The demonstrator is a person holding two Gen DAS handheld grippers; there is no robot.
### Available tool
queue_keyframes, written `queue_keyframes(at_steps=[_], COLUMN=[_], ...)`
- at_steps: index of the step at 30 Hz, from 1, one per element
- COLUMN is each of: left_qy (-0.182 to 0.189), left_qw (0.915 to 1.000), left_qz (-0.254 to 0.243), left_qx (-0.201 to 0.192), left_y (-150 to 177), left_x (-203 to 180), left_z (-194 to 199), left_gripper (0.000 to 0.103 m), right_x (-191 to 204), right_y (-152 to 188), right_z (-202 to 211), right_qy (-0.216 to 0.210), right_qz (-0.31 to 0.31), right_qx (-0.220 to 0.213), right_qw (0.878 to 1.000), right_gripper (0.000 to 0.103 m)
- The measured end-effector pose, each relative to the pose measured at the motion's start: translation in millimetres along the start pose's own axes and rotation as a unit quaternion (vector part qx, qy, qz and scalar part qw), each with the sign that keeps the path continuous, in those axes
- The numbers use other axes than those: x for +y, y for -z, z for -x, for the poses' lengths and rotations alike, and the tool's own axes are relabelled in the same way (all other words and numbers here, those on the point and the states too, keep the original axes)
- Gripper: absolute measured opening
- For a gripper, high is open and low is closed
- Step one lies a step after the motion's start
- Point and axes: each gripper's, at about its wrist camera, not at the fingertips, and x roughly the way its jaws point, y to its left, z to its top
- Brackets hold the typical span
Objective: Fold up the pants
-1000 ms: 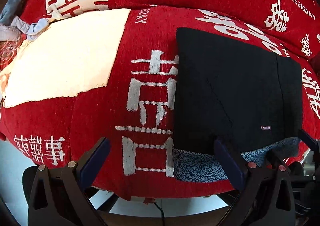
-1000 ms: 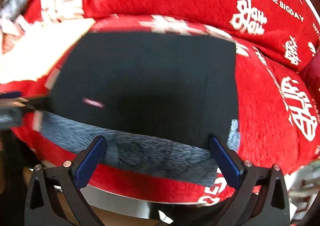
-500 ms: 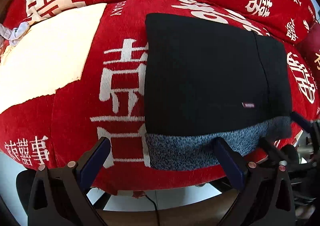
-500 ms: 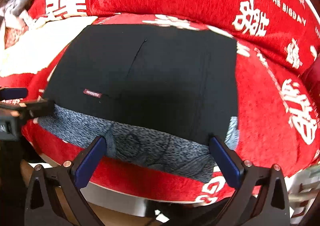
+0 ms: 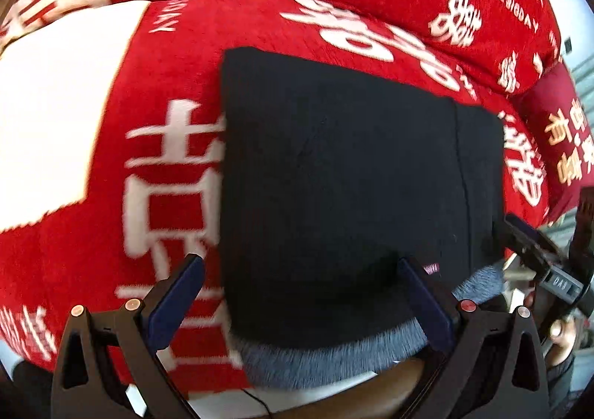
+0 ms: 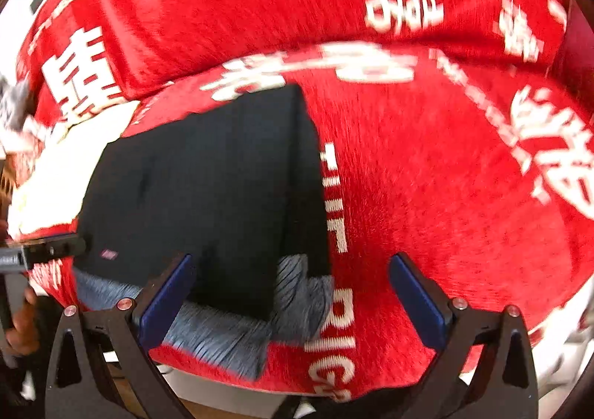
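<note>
A sofa in a home living room, dressed for a wedding.

A red plush sofa cover point(image 5: 178, 47) printed with white double-happiness characters and the words "THE BIGDAY" drapes the seat and backrest; a darker red cushion point(image 5: 557, 144) with gold lettering sits at the seat's far end, and black folded pants point(image 5: 334, 177) with a grey fleece lining lie on the seat.
</note>
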Motion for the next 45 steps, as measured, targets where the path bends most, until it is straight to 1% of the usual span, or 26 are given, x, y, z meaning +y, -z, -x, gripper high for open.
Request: queue_keyframes(at_steps=[3,5,6,7,8,9,10,11,12,13,14,15,16,17,18,20,21,26,29,32,37,40,45], left_qy=[0.009,0.018,0.024,0.029,0.03,0.027,0.021,0.019,0.019,0.016,0.01,0.009,0.01,0.01,0.011,0.013,0.021,0.02,0.022,0.017,0.006,0.003,-0.011], left_qw=[0.9999,0.9997,0.9995,0.9993,0.9993,0.9994,0.9997,0.9997,0.9994,0.9991,0.9984,0.9979,0.9975,0.9971,0.997,0.9968,0.9942,0.9941,0.9926,0.9923,0.9927,0.9939,0.9957], left_qz=[0.004,0.013,0.018,0.022,0.023,0.019,0.009,0.001,-0.015,-0.03,-0.047,-0.056,-0.062,-0.067,-0.067,-0.067,-0.084,-0.074,-0.073,-0.065,-0.047,-0.029,-0.014], left_qx=[0.006,0.006,0.005,0.003,-0.001,-0.006,-0.013,-0.018,-0.023,-0.027,-0.03,-0.032,-0.034,-0.036,-0.038,-0.042,-0.064,-0.077,-0.095,-0.104,-0.111,-0.106,-0.091], left_y=[-7.3,-11.1,-12.7,-13.0,-13.0,-12.7,-11.4,-9.9,-8.2,-6.9,-7.2,-7.1,-7.4,-8.3,-9.6,-10.3,-10.5,-13.3,-20.8,-35.1,-58.6,-74.9,-85.0], left_x=[-3.8,-1.0,1.3,2.6,2.5,0.4,-3.7,-6.5,-10.9,-13.9,-18.8,-20.6,-21.2,-21.6,-21.0,-22.1,-22.7,-24.5,-20.3,-15.4,-0.9,12.8,32.1], left_z=[-11.0,-15.3,-17.8,-19.2,-20.1,-20.3,-18.8,-16.6,-11.6,-6.5,-2.8,-0.2,2.3,5.5,8.0,13.6,17.1,36.5,55.7,69.3,77.7,77.9,68.6], left_gripper=[0.103,0.103,0.103,0.103,0.103,0.103,0.1,0.092,0.082,0.077,0.07,0.064,0.062,0.057,0.053,0.049,0.048,0.048,0.048,0.048,0.048,0.048,0.048], right_x=[-5.1,-11.2,-12.7,-9.5,0.0,11.7,21.3,28.1,31.2,32.7,33.6,34.9,37.9,43.6,48.3,59.4,64.0,85.2,93.3,102.8,122.8,131.6,143.1], right_y=[-10.1,-13.5,-13.0,-12.2,-11.5,-11.0,-9.3,-8.1,-7.8,-7.5,-7.3,-6.4,-6.2,-5.5,-4.0,-3.7,-4.2,-10.1,-21.0,-39.1,-72.7,-88.8,-105.4], right_z=[-21.3,-34.1,-42.0,-43.7,-43.8,-45.4,-45.4,-43.6,-40.4,-35.4,-30.6,-25.9,-21.4,-18.1,-14.9,-8.4,-3.9,22.4,29.4,34.3,29.8,20.2,2.4], right_qy=[-0.054,-0.104,-0.13,-0.132,-0.126,-0.11,-0.093,-0.082,-0.082,-0.085,-0.086,-0.087,-0.084,-0.076,-0.07,-0.059,-0.056,-0.058,-0.062,-0.069,-0.075,-0.082,-0.092], right_qz=[-0.016,-0.044,-0.062,-0.062,-0.04,-0.012,0.005,0.013,0.017,0.019,0.02,0.022,0.029,0.04,0.048,0.062,0.066,0.087,0.089,0.092,0.102,0.1,0.093], right_qx=[0.003,0.018,0.029,0.025,0.021,0.025,0.024,0.02,0.018,0.016,0.012,0.009,0.006,0.003,0.001,-0.005,-0.009,-0.028,-0.036,-0.044,-0.047,-0.04,-0.024], right_qw=[0.998,0.993,0.989,0.989,0.991,0.994,0.995,0.996,0.996,0.996,0.996,0.996,0.996,0.996,0.996,0.996,0.996,0.994,0.993,0.992,0.991,0.991,0.991], right_gripper=[0.103,0.103,0.103,0.103,0.103,0.103,0.102,0.1,0.098,0.088,0.08,0.077,0.071,0.067,0.066,0.062,0.061,0.056,0.056,0.056,0.056,0.056,0.055])
